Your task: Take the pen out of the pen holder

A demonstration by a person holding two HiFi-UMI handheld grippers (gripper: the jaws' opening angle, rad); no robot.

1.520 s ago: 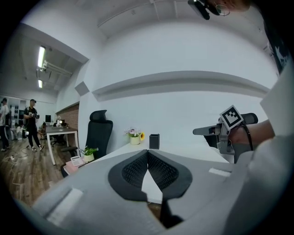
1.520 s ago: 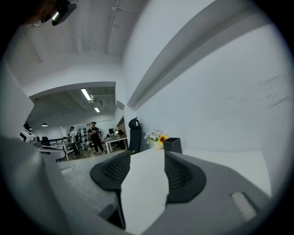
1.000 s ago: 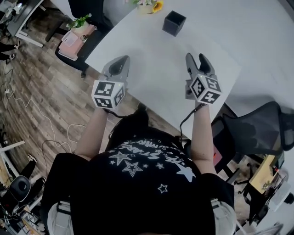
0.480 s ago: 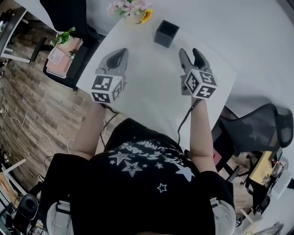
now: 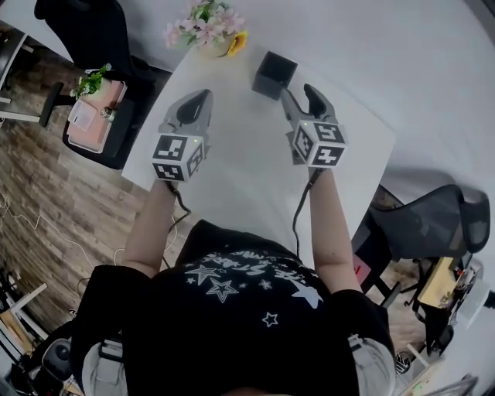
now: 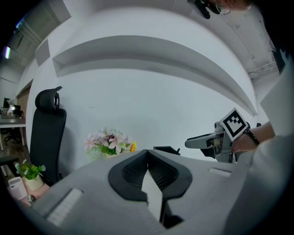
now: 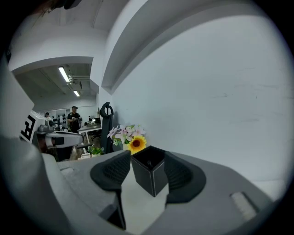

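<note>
Head view: a person holds both grippers over a white surface point(image 5: 232, 155). The pen holder point(image 5: 274, 75), a black square open-topped box, stands upright on the far part of that surface, near a bunch of flowers point(image 5: 205, 31) at the far edge. The right gripper point(image 5: 300, 94) is just short of the pen holder, its tips close beside the near side of the box and not touching it. In the right gripper view its jaws are spread apart and the pen holder shows in the gap between them, unclasped. A small dark tip shows inside the box's opening, presumably the pen point(image 7: 149, 163); no more of it can be made out. The left gripper point(image 5: 203, 97) is over the surface to the left of the pen holder, apart from it. In the left gripper view its jaws meet at the tips with nothing between them, and the rim of the pen holder shows just beyond them. A black office chair point(image 5: 85, 23) stands off the surface's far left corner, with a small potted plant point(image 5: 93, 80) on a pink item beside it. A second dark chair point(image 5: 433, 224) stands to the right of the person.
</note>
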